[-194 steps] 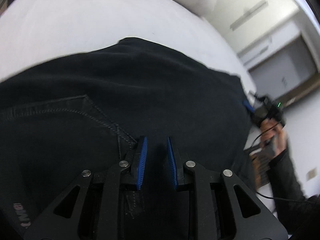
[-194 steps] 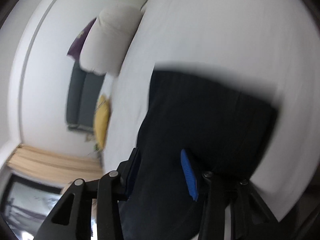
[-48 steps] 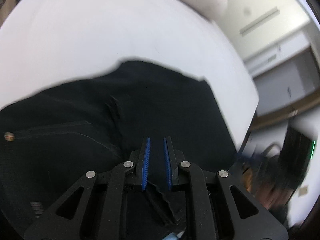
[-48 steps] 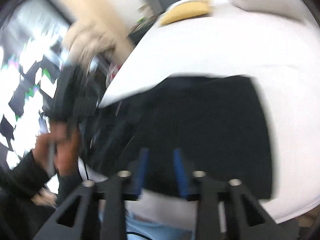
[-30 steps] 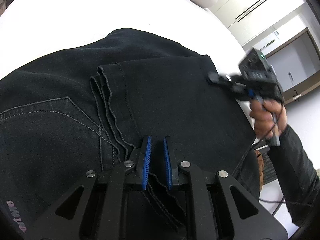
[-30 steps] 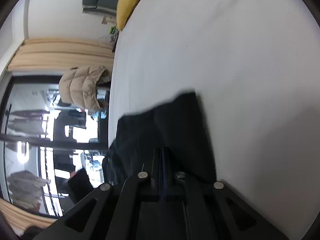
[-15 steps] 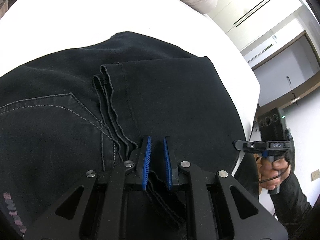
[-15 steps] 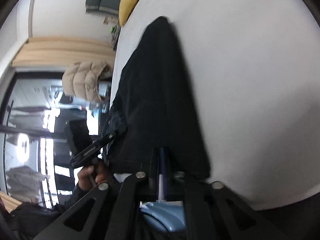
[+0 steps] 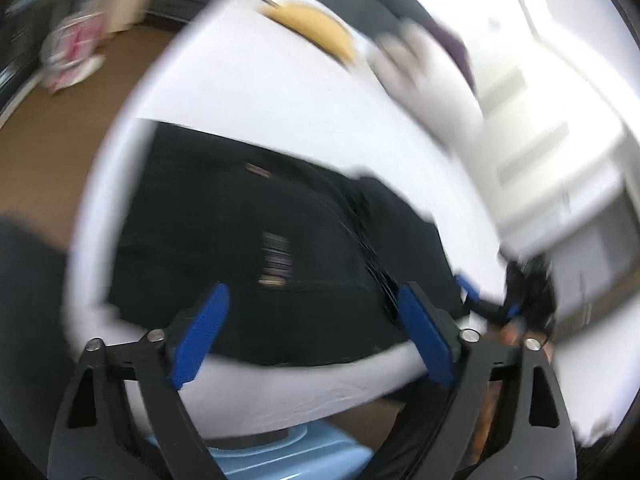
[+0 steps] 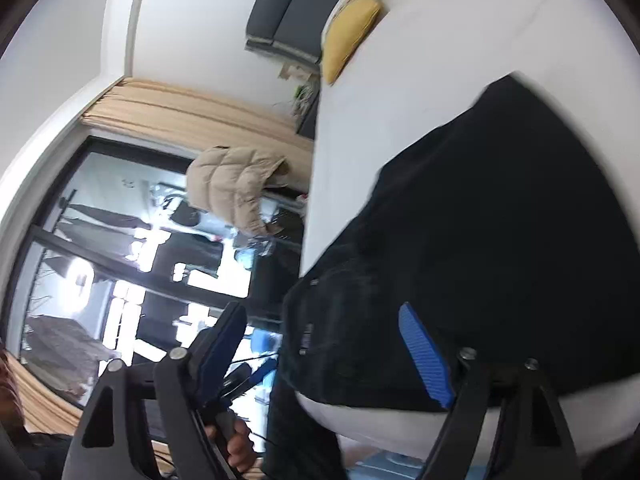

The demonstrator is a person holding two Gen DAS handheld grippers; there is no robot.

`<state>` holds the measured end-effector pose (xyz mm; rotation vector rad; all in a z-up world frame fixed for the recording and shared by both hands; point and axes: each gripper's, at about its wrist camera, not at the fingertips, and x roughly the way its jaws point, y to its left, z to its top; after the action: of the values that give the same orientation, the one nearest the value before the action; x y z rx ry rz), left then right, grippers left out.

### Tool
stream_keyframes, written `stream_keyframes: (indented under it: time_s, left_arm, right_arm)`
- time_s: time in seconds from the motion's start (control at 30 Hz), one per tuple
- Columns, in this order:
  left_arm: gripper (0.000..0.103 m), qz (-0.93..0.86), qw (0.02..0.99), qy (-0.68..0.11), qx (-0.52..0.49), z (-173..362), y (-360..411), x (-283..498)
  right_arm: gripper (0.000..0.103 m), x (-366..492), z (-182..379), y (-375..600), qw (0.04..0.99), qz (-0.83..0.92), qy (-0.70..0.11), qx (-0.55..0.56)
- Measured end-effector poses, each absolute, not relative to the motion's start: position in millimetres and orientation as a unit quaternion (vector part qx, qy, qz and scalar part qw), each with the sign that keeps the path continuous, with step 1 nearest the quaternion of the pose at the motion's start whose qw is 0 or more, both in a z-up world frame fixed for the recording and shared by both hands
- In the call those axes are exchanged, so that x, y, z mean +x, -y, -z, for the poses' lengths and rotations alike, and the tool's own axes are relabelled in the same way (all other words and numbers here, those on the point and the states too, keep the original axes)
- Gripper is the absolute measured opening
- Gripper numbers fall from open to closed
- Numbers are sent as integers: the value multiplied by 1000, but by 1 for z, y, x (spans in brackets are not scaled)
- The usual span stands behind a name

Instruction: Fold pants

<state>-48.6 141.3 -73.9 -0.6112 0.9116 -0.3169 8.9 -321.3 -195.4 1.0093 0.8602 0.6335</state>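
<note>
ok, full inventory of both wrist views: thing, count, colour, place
pants: 1, black, folded on the bed near its edge
bed: 1, white
cushion: 1, yellow, far side of the bed
pillow: 1, off-white, blurred, far end of the bed
sofa: 1, dark grey, beyond the bed
puffer jacket: 1, beige, by the window
left claw: 1, black, blue pads, opening, nothing between them
right claw: 1, same, opening, empty

The folded pants (image 9: pixel 260 240) lie on the bed (image 9: pixel 248 92), near its front edge. A yellow cushion (image 9: pixel 312 28) and a pillow (image 9: pixel 420 76) lie at the far end of the bed, behind the pants. In the right wrist view, a puffer jacket (image 10: pixel 236 188) hangs beside the bed, before the window (image 10: pixel 100 248).
</note>
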Motion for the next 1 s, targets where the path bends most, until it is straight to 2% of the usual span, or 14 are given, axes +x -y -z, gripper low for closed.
stream_keyframes:
  time_s: [0.1,0.17,0.23,0.4,0.6,1.0]
  left_arm:
    - [88,105,821,-419,-373,84,-190,-69]
    - [88,84,805,-411,-419,96,-211,-81]
    - [88,80,789,-419,-441,109,-217,-83]
    - [87,103,747,-433,-494,134,-217,-75]
    - [86,101,717,-429,-540,164,-212,-59]
    - [86,100,681,-400,-605,202,-225,-53]
  right_arm:
    - [62,25,202,294,725,-309,-406,463]
    - [46,34,207,278,721,-312,-417,456]
    - [40,42,209,267,718,-312,-425,455]
    - [39,51,208,261,709,-321,-424,464]
    - [27,56,203,258,713,-323,-427,454]
    - [27,72,213,255,696,-331,-451,450]
